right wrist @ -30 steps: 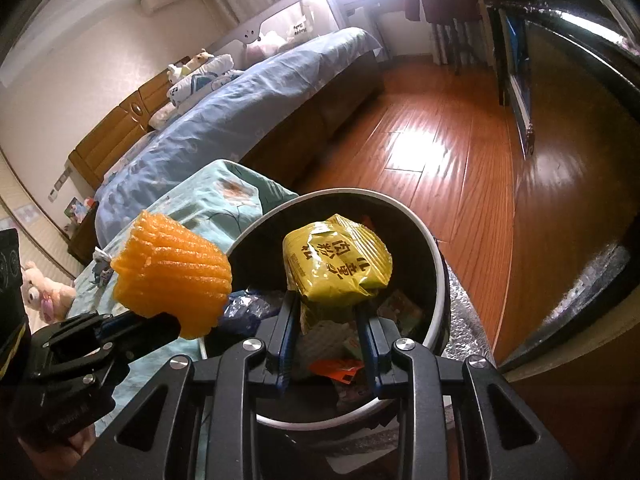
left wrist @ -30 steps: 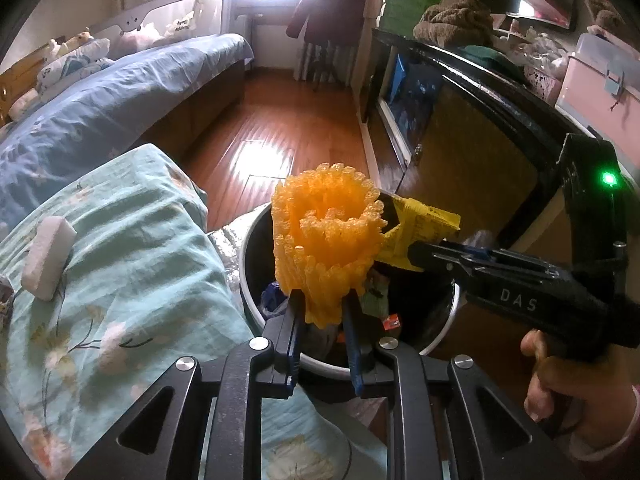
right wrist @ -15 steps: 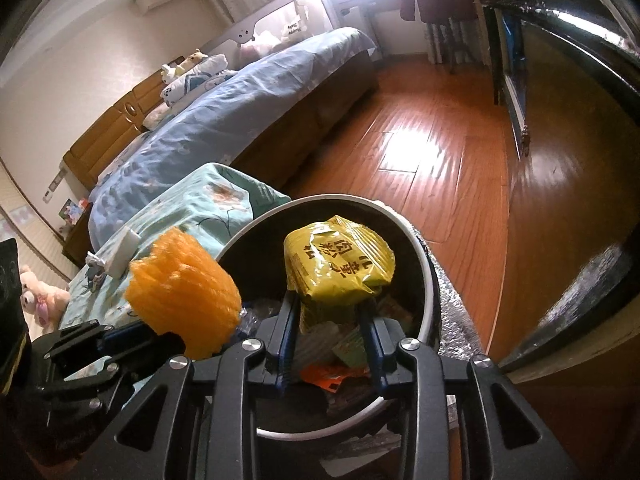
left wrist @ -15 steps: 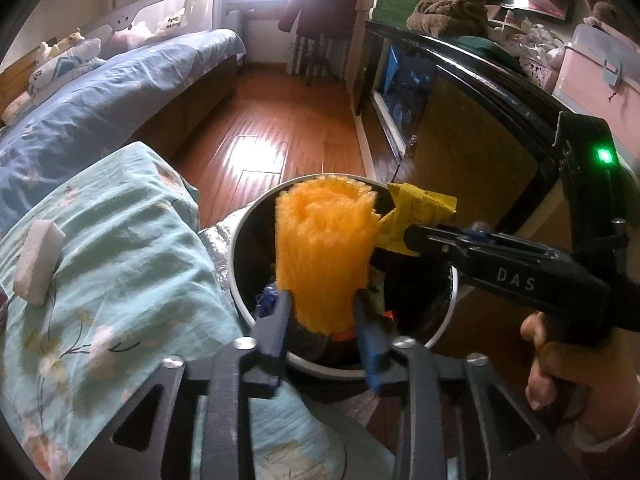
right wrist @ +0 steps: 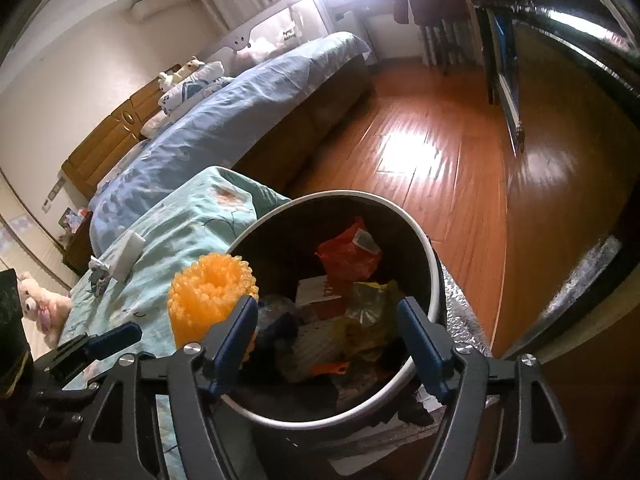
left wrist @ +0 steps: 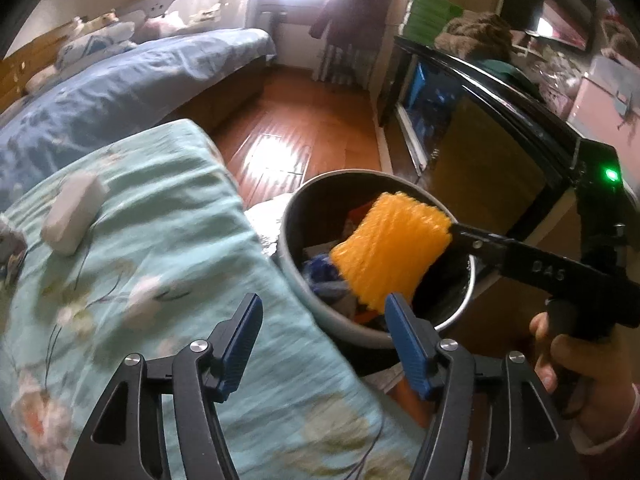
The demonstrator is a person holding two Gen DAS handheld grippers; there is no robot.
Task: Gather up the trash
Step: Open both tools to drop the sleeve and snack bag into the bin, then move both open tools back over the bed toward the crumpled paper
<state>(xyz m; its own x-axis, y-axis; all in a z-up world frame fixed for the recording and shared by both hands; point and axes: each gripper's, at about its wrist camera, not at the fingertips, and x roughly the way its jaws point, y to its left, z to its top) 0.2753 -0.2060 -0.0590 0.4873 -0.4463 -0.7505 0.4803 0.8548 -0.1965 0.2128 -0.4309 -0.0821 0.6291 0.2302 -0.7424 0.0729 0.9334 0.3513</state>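
The left gripper (left wrist: pixel 322 334) has just been opening: its jaws stand well apart with nothing pinched between them. The orange foam net (left wrist: pixel 390 258) it carried is free of the blue pads (left wrist: pixel 404 334) and hangs tilted over the near side of the bin (left wrist: pixel 290 208); in the right wrist view the net (right wrist: pixel 210 298) shows as a ribbed tube, end-on, at the bin's left rim (right wrist: pixel 256 226), just beside the left gripper's fingertip (right wrist: pixel 116 338).

The right gripper (right wrist: pixel 326 338) has also just been opening. Its jaws are spread wide over the bin, gripping nothing. The yellow packet (right wrist: pixel 370 312) lies loose on the trash inside, below and between the pads, next to an orange-red wrapper (right wrist: pixel 346 258) and a white carton (right wrist: pixel 322 292).

The letters "DAS" are moulded on the right gripper's body (left wrist: pixel 548 274), and a green light (left wrist: pixel 611 175) glows above them. Print on the packet and carton is too small to read.

A white block (left wrist: pixel 74 216) rests on the floral quilt (left wrist: pixel 160 240) left of the bin.
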